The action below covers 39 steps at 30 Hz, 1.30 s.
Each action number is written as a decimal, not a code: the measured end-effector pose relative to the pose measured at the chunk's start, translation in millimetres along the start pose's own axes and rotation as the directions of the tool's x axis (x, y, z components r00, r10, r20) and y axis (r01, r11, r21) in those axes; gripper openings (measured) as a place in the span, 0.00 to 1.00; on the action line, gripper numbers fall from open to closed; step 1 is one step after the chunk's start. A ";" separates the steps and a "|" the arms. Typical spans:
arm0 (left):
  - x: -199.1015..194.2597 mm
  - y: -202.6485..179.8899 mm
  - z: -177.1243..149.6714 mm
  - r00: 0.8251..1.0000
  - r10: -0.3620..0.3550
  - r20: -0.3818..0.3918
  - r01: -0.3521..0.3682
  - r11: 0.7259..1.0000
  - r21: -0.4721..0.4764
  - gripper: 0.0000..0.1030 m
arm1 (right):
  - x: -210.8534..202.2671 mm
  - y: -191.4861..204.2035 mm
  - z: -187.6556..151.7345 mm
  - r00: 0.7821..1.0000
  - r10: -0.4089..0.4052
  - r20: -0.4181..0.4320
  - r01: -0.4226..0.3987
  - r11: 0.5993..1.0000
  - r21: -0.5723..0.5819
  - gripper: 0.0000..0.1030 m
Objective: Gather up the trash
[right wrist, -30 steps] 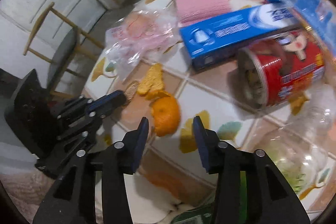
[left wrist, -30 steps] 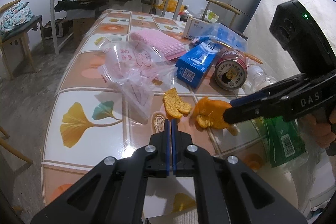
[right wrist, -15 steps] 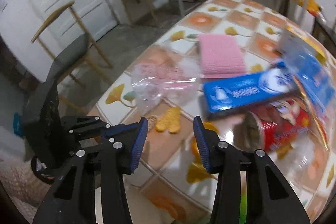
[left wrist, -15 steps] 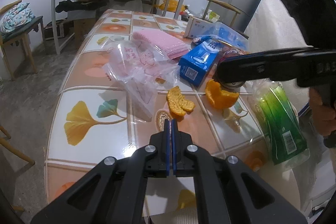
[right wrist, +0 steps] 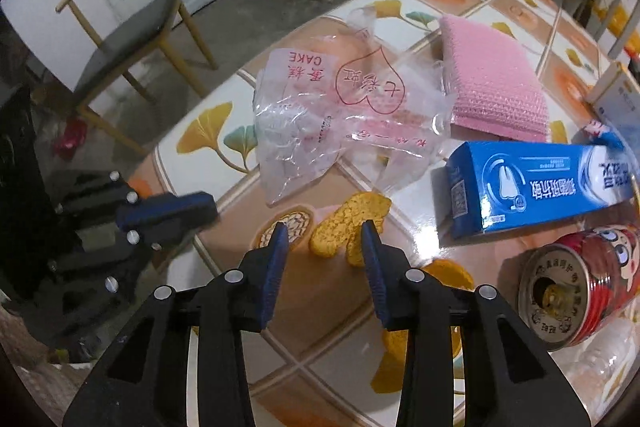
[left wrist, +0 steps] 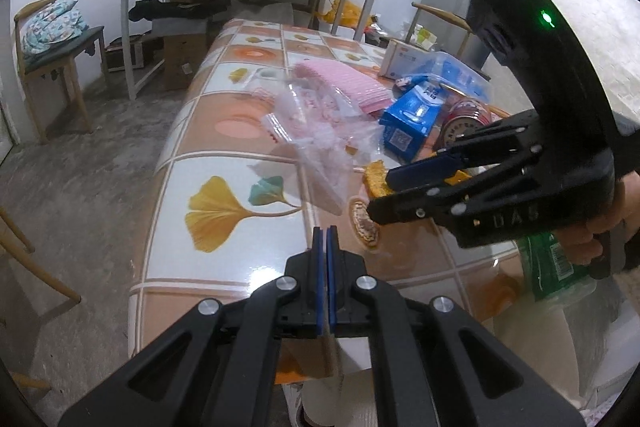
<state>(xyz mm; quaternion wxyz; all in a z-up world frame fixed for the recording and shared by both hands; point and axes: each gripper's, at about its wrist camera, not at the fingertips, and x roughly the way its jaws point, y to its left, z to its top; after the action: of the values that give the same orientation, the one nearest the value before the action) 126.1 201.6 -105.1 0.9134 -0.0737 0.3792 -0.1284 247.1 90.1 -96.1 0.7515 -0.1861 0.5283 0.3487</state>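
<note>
1. The left gripper [left wrist: 325, 239] is fully closed with nothing between its pads, over the tiled table [left wrist: 224, 267].
2. The right gripper [right wrist: 324, 239] has just been closing; its jaws stand apart around the orange peel [right wrist: 348, 223] without pressing it.
3. The peel lies at 6 o'clock from the crumpled plastic bag [right wrist: 340, 115].
4. A blue box [right wrist: 536, 183] lies at 3 o'clock from the peel, a red can [right wrist: 580, 287] at 4 o'clock.

We hold our left gripper [left wrist: 324, 239] with jaws pressed together. Our right gripper [right wrist: 323, 239] tilts steeply downward, jaws just narrowing.
</note>
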 end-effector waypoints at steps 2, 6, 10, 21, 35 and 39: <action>0.0 -0.4 0.5 1.000 0.000 0.000 0.000 1.000 -0.002 0.01 | -0.3 2.0 -0.1 0.999 -0.045 -0.001 0.045 0.999 -0.011 0.21; -0.4 -1.9 1.2 1.000 0.000 0.003 0.000 1.000 0.005 0.01 | -1.3 -0.2 -1.9 1.000 0.001 0.000 -0.001 1.000 0.010 0.03; -1.7 -5.3 1.3 1.000 0.001 0.006 -0.001 1.000 0.010 0.01 | -2.9 0.9 -1.8 1.000 -0.016 0.020 0.016 1.000 -0.004 0.01; -5.5 -12.7 2.9 1.000 0.004 0.016 -0.004 1.000 0.022 0.01 | -44.6 -20.3 -4.7 0.989 0.044 0.142 -0.058 0.994 0.095 0.00; -0.6 -16.8 4.4 1.000 -0.020 0.008 0.020 1.000 0.021 0.01 | -93.4 -32.8 -26.4 0.975 -0.055 0.216 0.026 0.990 0.137 0.01; 1.1 -12.8 4.5 0.999 -0.032 0.003 0.032 0.999 -0.009 0.01 | -62.2 -34.8 -34.7 0.990 -0.008 0.141 -0.014 0.988 0.154 0.31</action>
<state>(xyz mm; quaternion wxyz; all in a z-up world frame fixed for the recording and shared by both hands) 127.8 189.3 -99.7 0.9114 -0.0843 0.3771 -0.1412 236.8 23.3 -54.6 0.7986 -0.1013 0.4994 0.3202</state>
